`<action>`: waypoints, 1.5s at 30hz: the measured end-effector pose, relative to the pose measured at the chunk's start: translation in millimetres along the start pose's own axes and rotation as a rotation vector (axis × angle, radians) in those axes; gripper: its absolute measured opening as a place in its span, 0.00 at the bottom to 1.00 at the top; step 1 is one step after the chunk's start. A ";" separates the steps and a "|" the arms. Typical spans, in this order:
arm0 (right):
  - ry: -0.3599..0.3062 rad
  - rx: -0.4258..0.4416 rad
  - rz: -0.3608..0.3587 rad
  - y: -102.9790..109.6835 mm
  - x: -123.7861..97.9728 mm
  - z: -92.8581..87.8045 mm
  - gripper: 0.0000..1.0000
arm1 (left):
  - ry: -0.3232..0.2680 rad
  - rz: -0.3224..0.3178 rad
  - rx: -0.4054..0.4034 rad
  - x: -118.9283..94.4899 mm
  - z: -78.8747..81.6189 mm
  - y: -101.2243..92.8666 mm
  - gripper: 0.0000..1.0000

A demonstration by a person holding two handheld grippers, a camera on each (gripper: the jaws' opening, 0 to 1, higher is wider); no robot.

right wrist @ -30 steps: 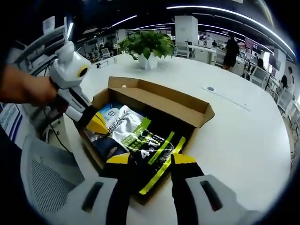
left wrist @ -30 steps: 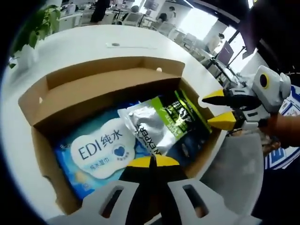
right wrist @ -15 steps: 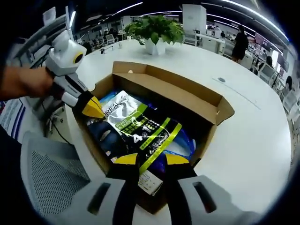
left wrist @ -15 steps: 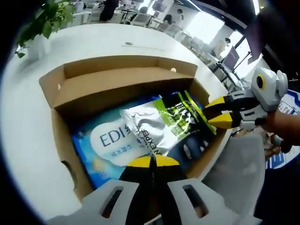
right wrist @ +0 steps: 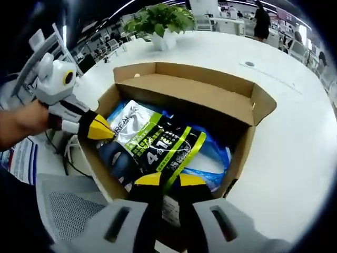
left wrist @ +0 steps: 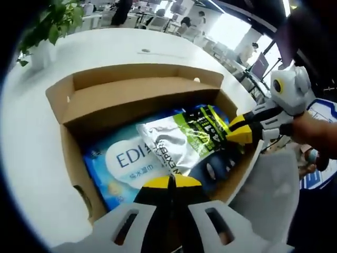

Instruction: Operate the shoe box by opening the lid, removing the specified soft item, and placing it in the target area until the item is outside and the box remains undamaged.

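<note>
Two handheld grippers, alike: pale grey plastic left gripper (left wrist: 168, 182) and right gripper (right wrist: 169, 180), black fingers (right wrist: 149, 185) capped in yellow (slotted grey housings below). White rounded head, yellow-ringed. Bare hand (right wrist: 23, 124) on the handle.

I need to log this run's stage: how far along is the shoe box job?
Done: the cardboard box stands open, its lid folded back. In hand: the right gripper is shut on the edge of the silver-green pouch, which lies in the box over the blue wipes pack. Left: lift the pouch out and set it down.
</note>
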State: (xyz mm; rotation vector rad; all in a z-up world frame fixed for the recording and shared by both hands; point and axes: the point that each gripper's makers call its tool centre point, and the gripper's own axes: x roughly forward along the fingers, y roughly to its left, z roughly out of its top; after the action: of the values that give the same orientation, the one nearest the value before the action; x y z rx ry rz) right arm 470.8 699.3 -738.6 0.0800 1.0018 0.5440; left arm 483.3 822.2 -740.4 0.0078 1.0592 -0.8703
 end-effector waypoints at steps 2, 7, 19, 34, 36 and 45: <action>-0.011 0.025 0.015 -0.8 1.2 1.0 0.05 | 0.000 0.001 0.005 0.0 -0.1 -0.1 0.00; -0.011 0.036 0.022 2.5 5.9 -0.4 0.01 | 0.002 -0.001 0.007 0.9 -1.9 -1.1 0.00; -0.048 0.039 -0.031 1.5 -8.3 6.8 0.00 | -0.038 -0.009 0.014 -18.5 9.3 -16.5 0.00; -0.132 0.064 -0.029 6.4 -53.7 30.5 0.00 | -0.102 -0.019 0.084 -50.5 43.2 -45.9 0.00; -0.139 0.061 -0.037 3.7 -59.4 31.1 0.00 | -0.104 -0.022 0.090 -50.0 46.6 -51.1 0.00; -0.179 0.083 -0.089 -21.8 -89.8 24.5 0.00 | -0.109 -0.051 0.140 -33.4 60.8 -82.1 0.00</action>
State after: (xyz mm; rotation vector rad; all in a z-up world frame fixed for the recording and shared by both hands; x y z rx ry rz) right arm 461.9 642.7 -662.1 0.1544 0.8488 0.4063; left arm 471.2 763.0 -651.5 0.0502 0.8989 -0.9790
